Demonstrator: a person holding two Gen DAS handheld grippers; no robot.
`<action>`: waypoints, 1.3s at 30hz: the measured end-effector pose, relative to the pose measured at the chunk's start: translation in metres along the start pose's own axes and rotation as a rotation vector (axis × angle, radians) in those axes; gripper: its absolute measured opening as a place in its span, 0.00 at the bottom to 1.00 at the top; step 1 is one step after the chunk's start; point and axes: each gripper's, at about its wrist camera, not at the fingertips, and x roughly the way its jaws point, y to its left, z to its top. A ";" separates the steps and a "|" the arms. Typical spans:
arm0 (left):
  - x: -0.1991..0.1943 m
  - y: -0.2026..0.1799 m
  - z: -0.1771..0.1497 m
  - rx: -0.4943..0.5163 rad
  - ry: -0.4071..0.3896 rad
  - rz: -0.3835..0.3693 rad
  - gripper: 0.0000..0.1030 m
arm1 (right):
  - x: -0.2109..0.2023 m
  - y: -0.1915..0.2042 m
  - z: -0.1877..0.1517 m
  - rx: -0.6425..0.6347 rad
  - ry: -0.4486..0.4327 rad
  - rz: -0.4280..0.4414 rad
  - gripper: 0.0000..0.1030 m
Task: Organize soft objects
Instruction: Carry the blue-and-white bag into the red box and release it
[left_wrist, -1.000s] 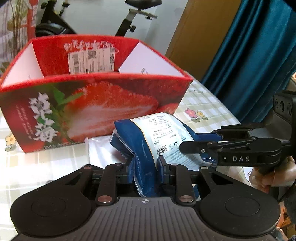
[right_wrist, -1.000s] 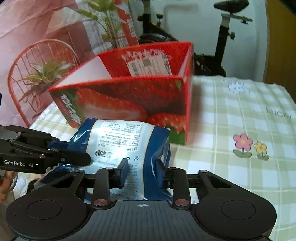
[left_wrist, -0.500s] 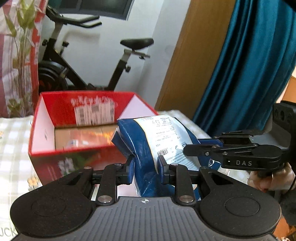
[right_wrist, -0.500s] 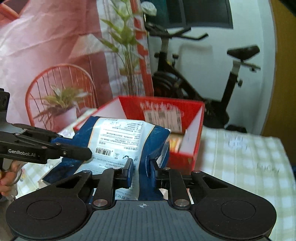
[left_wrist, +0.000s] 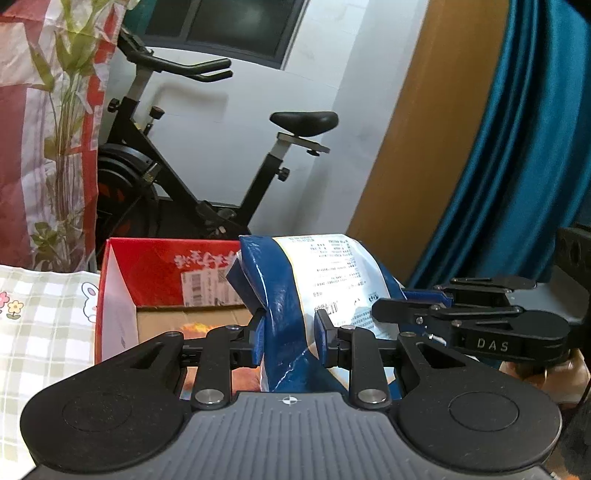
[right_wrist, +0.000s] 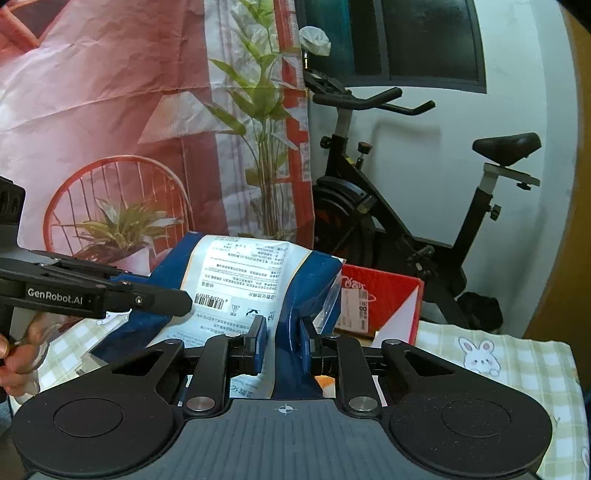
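A soft blue bag with a white printed label (left_wrist: 314, 291) (right_wrist: 255, 284) hangs in the air between both grippers. My left gripper (left_wrist: 290, 334) is shut on its near edge. My right gripper (right_wrist: 281, 343) is shut on the opposite edge, and it also shows in the left wrist view (left_wrist: 391, 314) reaching in from the right. The left gripper likewise shows in the right wrist view (right_wrist: 173, 297) coming from the left. Behind and below the bag stands an open red strawberry box (left_wrist: 147, 273) (right_wrist: 388, 299) with a brown cardboard floor and something orange inside.
A checked tablecloth with rabbit and flower prints (left_wrist: 44, 317) (right_wrist: 498, 365) covers the table. An exercise bike (left_wrist: 177, 184) stands behind the box. A blue curtain (left_wrist: 524, 166) hangs at right, a red printed backdrop with plants (right_wrist: 110, 147) at left. A hand (right_wrist: 14, 354) grips the left tool.
Both grippers have lifted the bag off the table, and it now hangs higher than the box rim. The box has dropped lower in both views and its inside shows.
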 end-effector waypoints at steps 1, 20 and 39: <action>0.000 0.001 0.001 -0.002 -0.001 0.002 0.26 | 0.005 -0.002 0.002 -0.002 0.002 0.000 0.17; 0.072 0.035 0.020 -0.017 0.106 0.052 0.27 | 0.093 -0.046 0.011 0.004 0.071 -0.016 0.17; 0.105 0.051 0.015 -0.024 0.232 0.095 0.33 | 0.141 -0.043 -0.001 -0.027 0.222 -0.073 0.20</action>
